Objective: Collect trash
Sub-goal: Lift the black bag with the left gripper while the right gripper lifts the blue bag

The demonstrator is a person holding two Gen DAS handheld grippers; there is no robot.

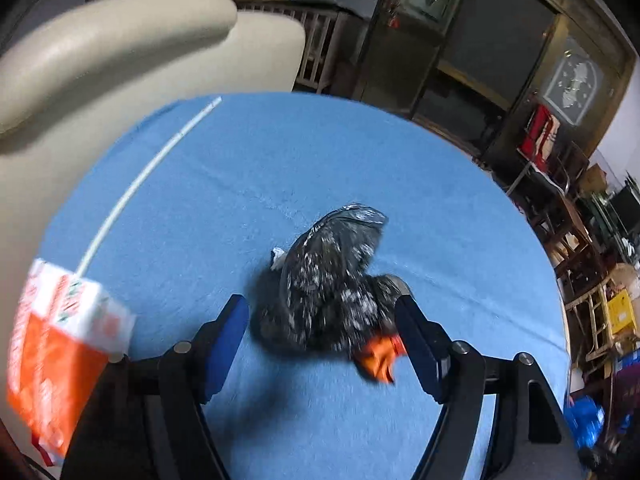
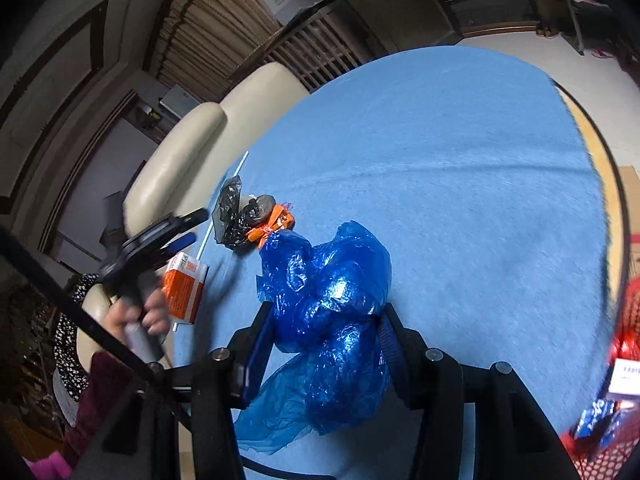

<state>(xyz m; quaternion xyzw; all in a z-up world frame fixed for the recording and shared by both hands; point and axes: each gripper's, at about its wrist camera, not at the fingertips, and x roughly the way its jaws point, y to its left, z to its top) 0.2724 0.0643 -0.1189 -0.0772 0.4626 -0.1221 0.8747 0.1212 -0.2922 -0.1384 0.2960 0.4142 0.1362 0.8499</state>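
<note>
The left gripper [image 1: 322, 320] stands with its blue-padded jaws spread wide and nothing clamped, the crumpled black plastic bag [image 1: 332, 276] lying on the round blue cloth-covered table [image 1: 440, 208] just ahead of and partly between the fingertips, one lobe close against the right-hand finger; I cannot tell whether it touches. A scrap of orange wrapper [image 1: 378, 356] pokes out from under the bag beside that same finger. To take the bag well, the jaws would best come down squarely over its bulkiest middle so that the slippery film bunches between the pads rather than sliding out (thin plastic like this tends to squirt sideways), and ideally catch the orange scrap in the same bite. The right gripper [image 2: 326, 320] is clenched on a crumpled blue translucent plastic bag [image 2: 332, 320], which billows out past the fingertips and trails below them. Further out, an orange-and-white carton [image 1: 60, 344] sits at the table's left edge beside a long thin white stick [image 1: 132, 188], with cream padded chairs [image 1: 100, 52] beyond the rim
</note>
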